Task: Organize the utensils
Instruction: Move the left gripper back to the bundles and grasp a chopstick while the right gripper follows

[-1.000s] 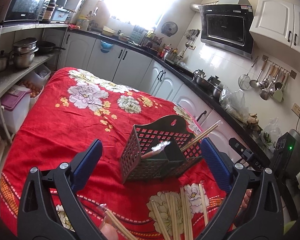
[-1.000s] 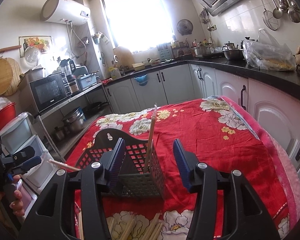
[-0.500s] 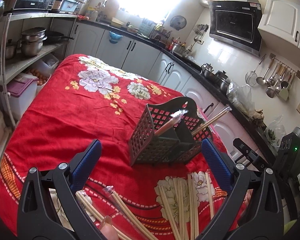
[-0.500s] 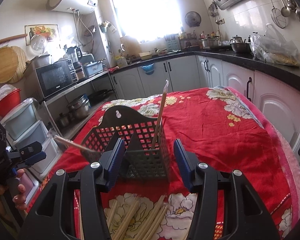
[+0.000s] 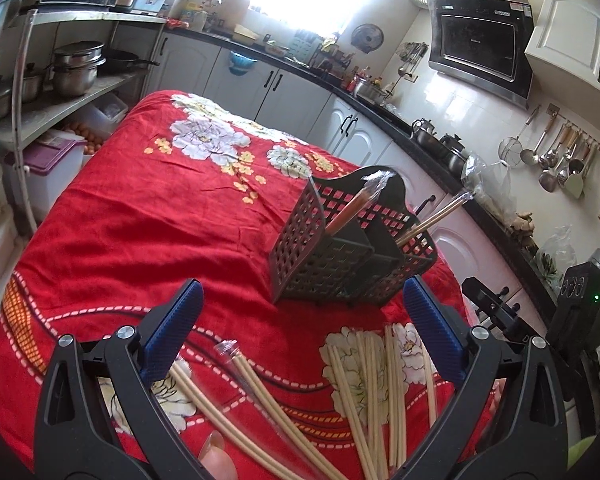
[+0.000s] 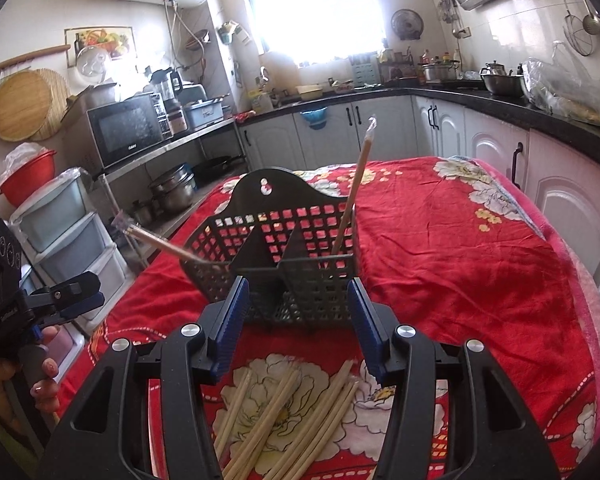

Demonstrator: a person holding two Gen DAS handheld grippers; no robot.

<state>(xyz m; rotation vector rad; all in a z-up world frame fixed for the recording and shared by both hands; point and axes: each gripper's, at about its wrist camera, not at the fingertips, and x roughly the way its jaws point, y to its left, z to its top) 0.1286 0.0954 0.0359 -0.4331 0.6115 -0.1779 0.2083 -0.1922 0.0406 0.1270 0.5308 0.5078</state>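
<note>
Both tongs have dipped toward the cloth: the left gripper (image 5: 298,320) gapes wide and empty, the right gripper (image 6: 296,320) stands half-spread with nothing between its pads, and loose chopsticks (image 6: 284,412) now lie below each (so another pickup looks next). They lie on the table's near edge, long axes running roughly away from the cameras toward the basket (image 6: 284,264), where two wrapped pairs already lean outward.

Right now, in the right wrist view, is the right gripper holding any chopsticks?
No. The right gripper stands open with nothing between its pads, and the loose chopsticks lie on the red cloth below it.
</note>
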